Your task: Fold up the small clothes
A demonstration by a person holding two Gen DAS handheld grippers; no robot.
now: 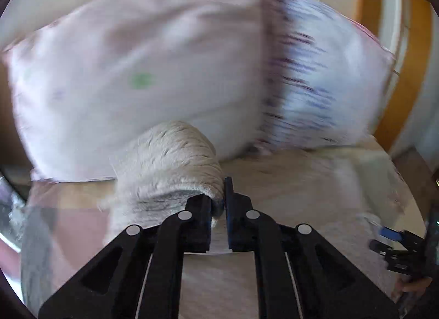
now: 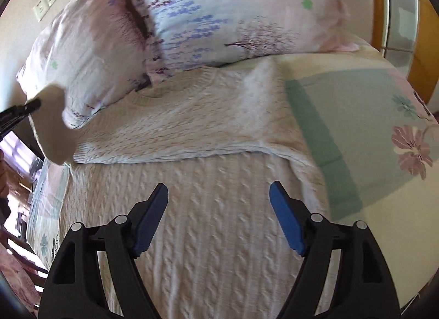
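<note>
A cream cable-knit sweater lies flat on the bed, its right sleeve folded across the chest below the collar. My left gripper is shut on the cuff of the other sleeve and holds it lifted above the bed. In the right wrist view that lifted sleeve shows blurred at the left edge with the left gripper's fingertips. My right gripper is open and empty just above the sweater's body. It also shows at the right edge of the left wrist view.
Two pink and blue floral pillows lie against the wall right behind the sweater's collar. The bedspread with green panels and flowers extends to the right. A wooden frame stands at the far right. The bed's left edge drops to the floor.
</note>
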